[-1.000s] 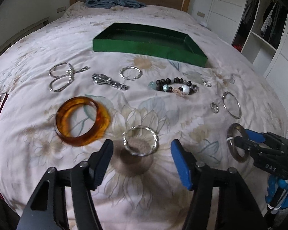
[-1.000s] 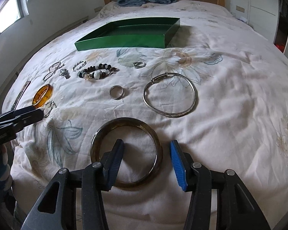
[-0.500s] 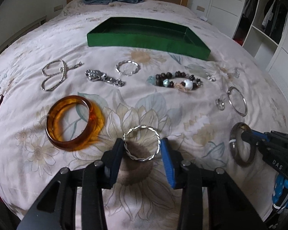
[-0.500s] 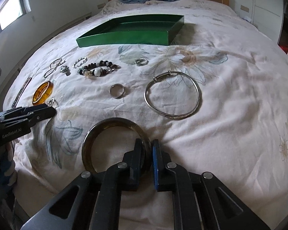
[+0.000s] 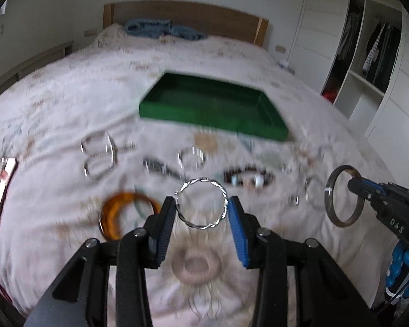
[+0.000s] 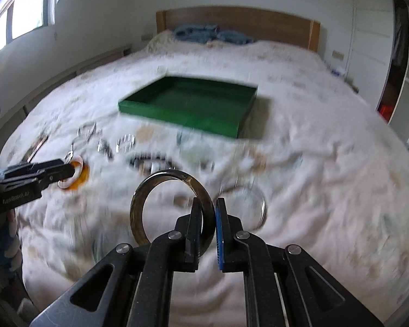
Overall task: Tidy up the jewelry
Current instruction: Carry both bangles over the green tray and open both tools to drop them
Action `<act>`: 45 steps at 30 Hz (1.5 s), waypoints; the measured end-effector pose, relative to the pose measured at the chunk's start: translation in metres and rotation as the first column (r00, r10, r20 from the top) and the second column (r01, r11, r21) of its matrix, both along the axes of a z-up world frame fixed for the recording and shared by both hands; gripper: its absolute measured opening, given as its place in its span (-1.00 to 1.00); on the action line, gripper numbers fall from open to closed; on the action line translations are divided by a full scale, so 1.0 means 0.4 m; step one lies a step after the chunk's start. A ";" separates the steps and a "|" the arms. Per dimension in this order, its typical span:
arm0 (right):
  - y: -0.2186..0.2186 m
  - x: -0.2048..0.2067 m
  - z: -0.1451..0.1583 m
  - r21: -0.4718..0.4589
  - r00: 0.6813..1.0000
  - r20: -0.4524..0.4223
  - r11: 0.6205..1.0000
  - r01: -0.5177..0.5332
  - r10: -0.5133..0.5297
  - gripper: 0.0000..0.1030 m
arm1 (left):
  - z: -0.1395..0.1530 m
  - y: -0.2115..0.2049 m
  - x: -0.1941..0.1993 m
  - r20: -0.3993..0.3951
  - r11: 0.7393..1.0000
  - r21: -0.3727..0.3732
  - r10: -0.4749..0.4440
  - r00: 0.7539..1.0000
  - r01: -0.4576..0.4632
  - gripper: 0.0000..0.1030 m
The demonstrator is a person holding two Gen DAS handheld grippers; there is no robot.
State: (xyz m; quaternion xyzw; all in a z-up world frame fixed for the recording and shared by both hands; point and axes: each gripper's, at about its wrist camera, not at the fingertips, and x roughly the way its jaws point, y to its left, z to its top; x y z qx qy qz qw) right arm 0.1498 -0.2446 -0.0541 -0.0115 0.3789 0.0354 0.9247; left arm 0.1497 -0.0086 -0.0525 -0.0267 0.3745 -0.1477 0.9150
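My left gripper (image 5: 201, 212) is shut on a twisted silver bangle (image 5: 193, 184), held upright above the bed. My right gripper (image 6: 206, 224) is shut on the rim of a dark brown bangle (image 6: 139, 207), also lifted off the bed; it shows at the right of the left wrist view (image 5: 330, 190). The green tray (image 5: 226, 121) lies further up the bed, also in the right wrist view (image 6: 177, 114). Other jewelry lies blurred on the bedspread: an amber bangle (image 5: 109, 218), a bead bracelet (image 5: 248, 178), a silver ring bracelet (image 5: 191, 158), silver chains (image 5: 98, 155).
The floral bedspread (image 5: 68, 103) covers the whole bed. A wooden headboard (image 5: 188, 19) with blue cloth (image 5: 161, 28) is at the far end. An open wardrobe (image 5: 373, 54) stands on the right. A thin silver bangle (image 6: 261, 207) lies under my right gripper.
Both grippers have lifted off the bed with their bangles and tilted up toward the green tray. The rest of the jewelry has stayed in place.
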 end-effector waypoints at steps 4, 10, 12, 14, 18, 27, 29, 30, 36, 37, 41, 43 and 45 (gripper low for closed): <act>-0.011 0.074 0.075 -0.005 0.997 0.063 0.999 0.032 -0.032 -0.83 | 0.062 0.004 0.061 0.056 1.000 -0.029 0.010 0.998 -0.009 -0.27; -0.035 0.227 0.155 0.013 0.988 0.133 0.997 0.080 -0.081 -0.83 | 0.135 -0.004 0.199 0.086 0.998 -0.056 0.038 0.996 -0.033 -0.27; -0.046 0.276 0.169 0.028 0.984 0.150 0.995 0.098 -0.101 -0.83 | 0.156 -0.011 0.261 0.093 0.997 -0.057 0.054 0.994 -0.049 -0.28; -0.060 0.331 0.175 0.050 0.979 0.163 0.992 0.120 -0.126 -0.83 | 0.171 -0.023 0.318 0.108 0.997 -0.040 0.068 0.992 -0.064 -0.27; -0.077 0.436 0.146 0.064 0.976 0.149 0.987 0.149 -0.157 -0.83 | 0.158 -0.047 0.432 0.087 0.996 -0.022 0.083 0.993 -0.081 -0.27; -0.121 0.586 -0.014 0.101 0.984 0.032 0.980 0.173 -0.177 -0.83 | 0.041 -0.112 0.618 -0.020 0.995 0.031 0.092 0.996 -0.092 -0.27; -0.128 0.604 -0.052 0.104 0.985 -0.002 0.979 0.174 -0.174 -0.83 | 0.011 -0.131 0.636 -0.038 0.995 0.059 0.089 0.995 -0.086 -0.27; -0.128 0.612 -0.073 0.103 0.985 -0.021 0.980 0.171 -0.169 -0.83 | 0.000 -0.139 0.642 -0.046 0.994 0.070 0.088 0.995 -0.084 -0.27; -0.101 0.638 -0.138 0.082 0.990 -0.081 0.989 0.124 -0.117 -0.82 | -0.085 -0.165 0.672 -0.088 0.980 0.171 0.114 0.990 -0.098 -0.27; -0.091 0.642 -0.141 0.072 0.991 -0.088 0.991 0.110 -0.104 -0.82 | -0.096 -0.165 0.674 -0.091 0.977 0.186 0.122 0.988 -0.103 -0.27; -0.058 0.661 -0.164 0.035 0.989 -0.133 0.997 0.062 -0.057 -0.83 | -0.137 -0.152 0.683 -0.122 0.969 0.215 0.147 0.981 -0.119 -0.27; -0.037 0.664 -0.174 -0.005 0.988 -0.154 0.999 0.034 -0.034 -0.82 | -0.151 -0.145 0.684 -0.123 0.967 0.222 0.155 0.980 -0.125 -0.26; -0.023 0.662 -0.177 -0.027 0.985 -0.170 1.000 0.015 -0.019 -0.75 | -0.151 -0.139 0.681 -0.124 0.968 0.216 0.156 0.980 -0.127 -0.25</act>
